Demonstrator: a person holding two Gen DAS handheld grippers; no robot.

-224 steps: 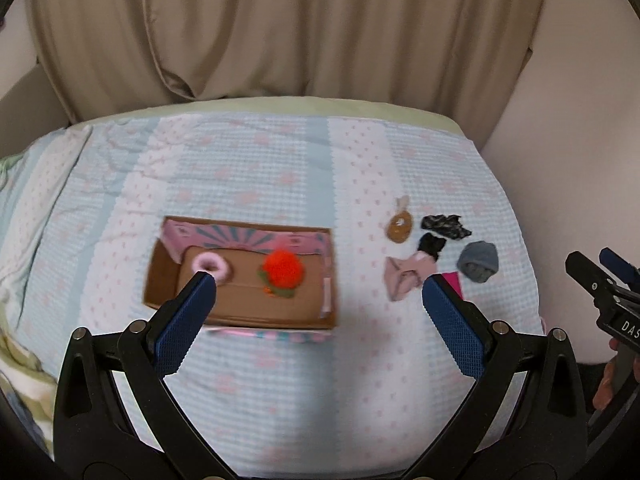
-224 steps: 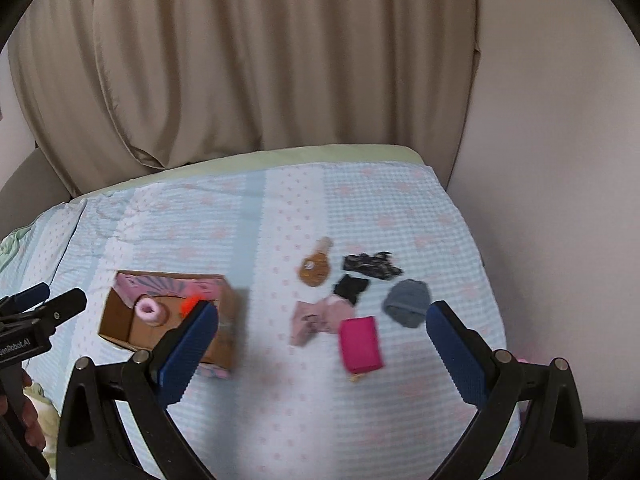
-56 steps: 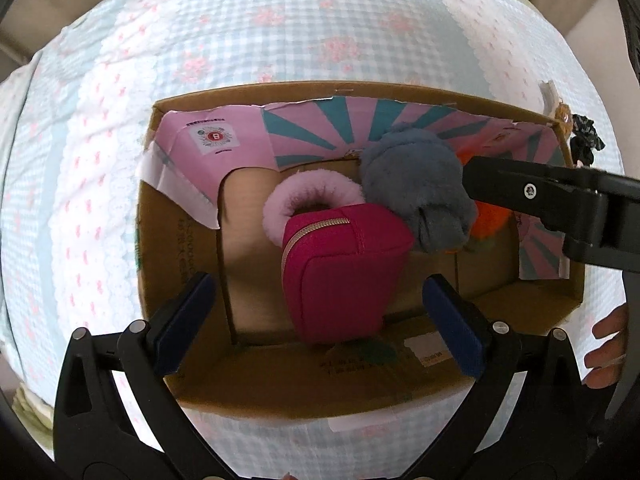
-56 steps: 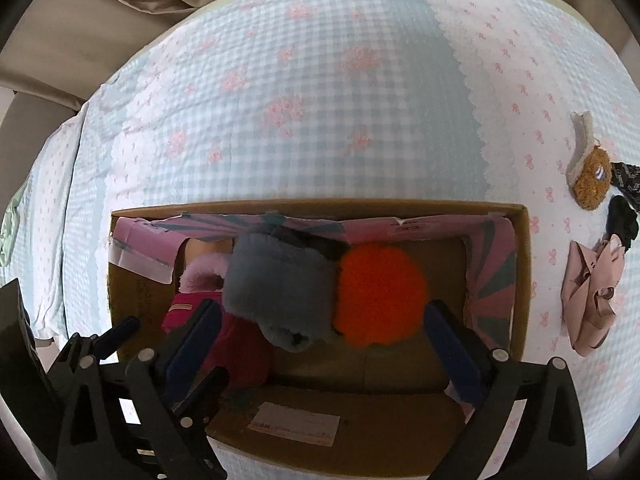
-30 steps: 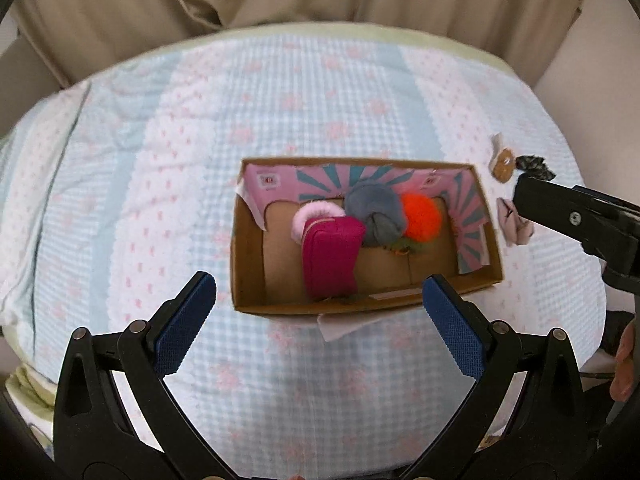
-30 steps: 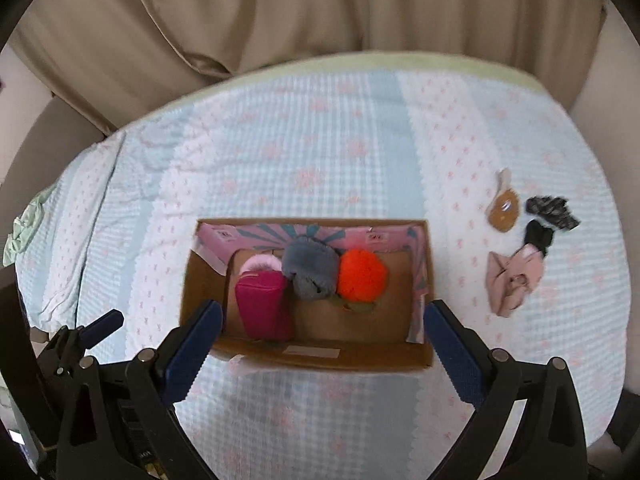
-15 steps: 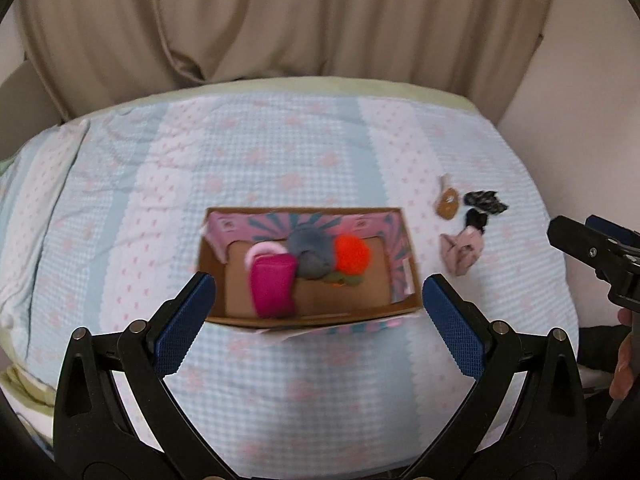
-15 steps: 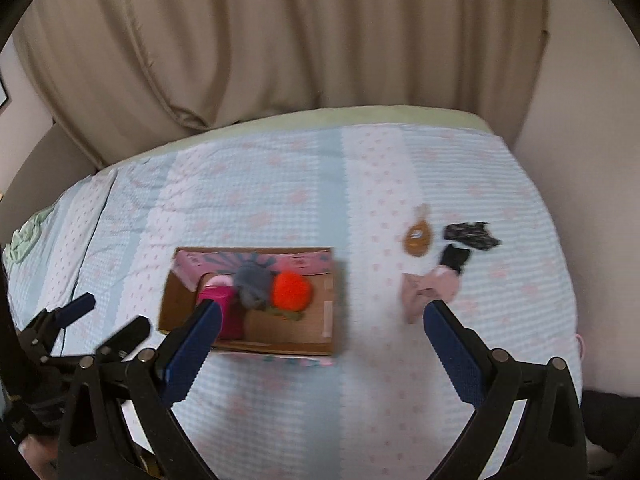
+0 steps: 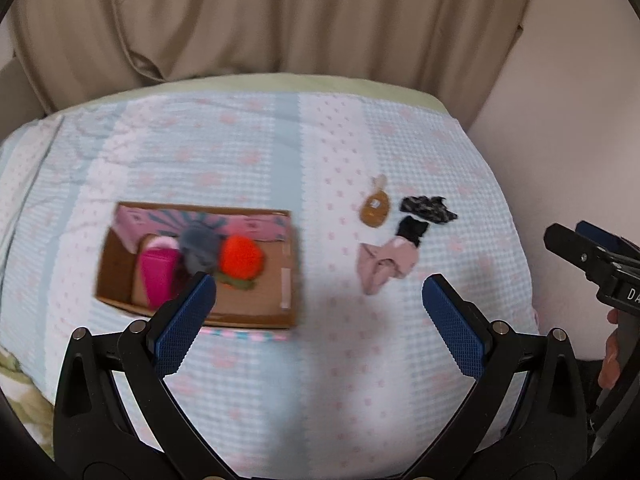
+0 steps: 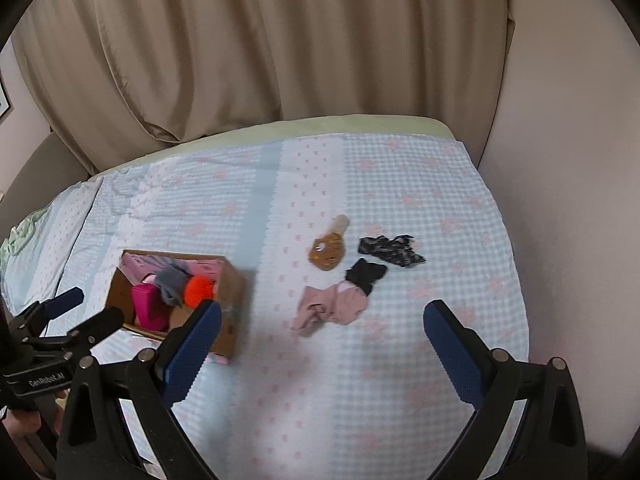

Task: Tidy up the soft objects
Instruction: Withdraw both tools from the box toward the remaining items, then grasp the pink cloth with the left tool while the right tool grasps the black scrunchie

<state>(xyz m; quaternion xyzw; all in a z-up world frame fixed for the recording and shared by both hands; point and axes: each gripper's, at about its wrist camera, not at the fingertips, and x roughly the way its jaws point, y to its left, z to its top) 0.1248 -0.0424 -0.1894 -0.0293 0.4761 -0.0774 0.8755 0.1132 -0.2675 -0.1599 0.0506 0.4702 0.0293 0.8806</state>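
1. We hold the left gripper [image 9: 319, 298] above the bedspread [image 9: 280, 380] with its blue pads spread wide; nothing sits between them and they touch nothing.
2. Our right gripper [image 10: 322, 320] hangs likewise over the bed, its jaws far apart and bare.
3. The cardboard box [image 9: 240, 316] lies on the left part of the bed; inside we see a magenta pouch [image 9: 157, 276], a grey plush [image 9: 199, 246] and an orange pom-pom [image 9: 240, 258] packed side by side.
4. To the right of the box, well apart from it, lie a pink cloth [image 10: 334, 306], a black piece [image 10: 366, 274] touching its upper edge, a black patterned scrunchie [image 10: 390, 250] and a brown plush [image 10: 327, 254].
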